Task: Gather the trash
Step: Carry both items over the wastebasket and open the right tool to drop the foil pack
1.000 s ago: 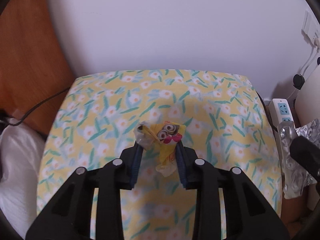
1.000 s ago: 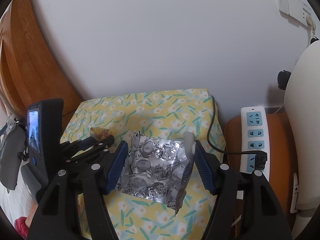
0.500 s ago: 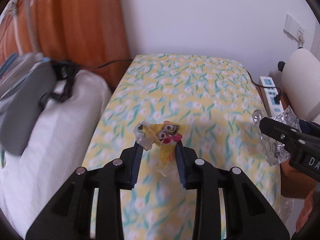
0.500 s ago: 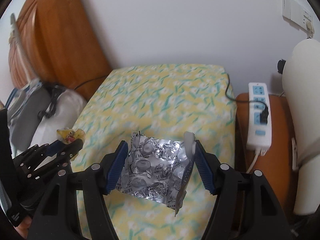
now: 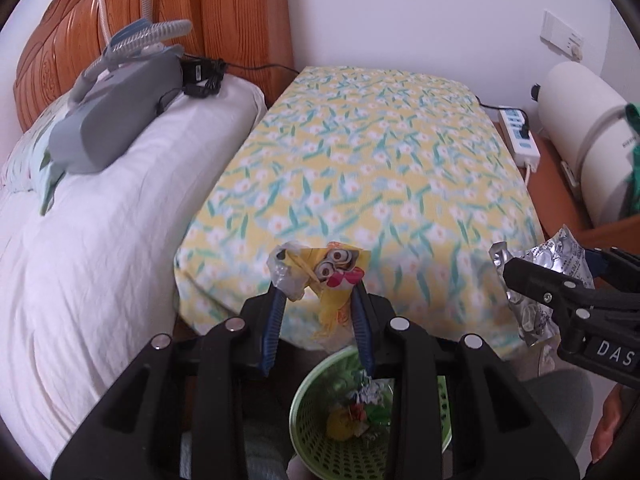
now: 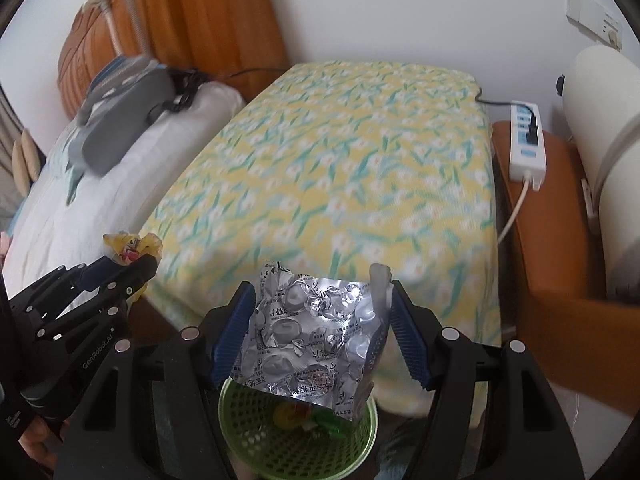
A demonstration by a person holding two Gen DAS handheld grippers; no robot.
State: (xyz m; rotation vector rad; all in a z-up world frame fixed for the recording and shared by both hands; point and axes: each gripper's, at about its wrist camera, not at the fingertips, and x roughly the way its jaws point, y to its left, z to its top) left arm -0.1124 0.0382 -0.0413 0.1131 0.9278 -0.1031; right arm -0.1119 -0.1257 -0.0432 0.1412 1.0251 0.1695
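Both claws have pulled back from over the flowered pillow [image 5: 360, 152] since half a second ago, and a green mesh bin [image 6: 298, 432] now shows beneath each of them. The left claw [image 5: 318, 312] is clenched on a yellow cartoon wrapper [image 5: 332, 276], which stands up between its blue pads over the near edge of the pillow, with the bin's rim just below and nearer. The right claw [image 6: 322, 328] grips a crumpled foil blister sheet [image 6: 312, 340] by its side edges; the sheet's lower corner hangs over the bin's mouth. Some scraps already lie in the bin.

The step in hand looks like the drop. To do it well, each piece should be centred over the bin's opening before the grip loosens, since both are light and may flutter or cling to a pad. The foil seems better placed; the wrapper probably needs to come further back over the bin. Letting go one at a time, low over the rim, would keep the claws from crowding each other.
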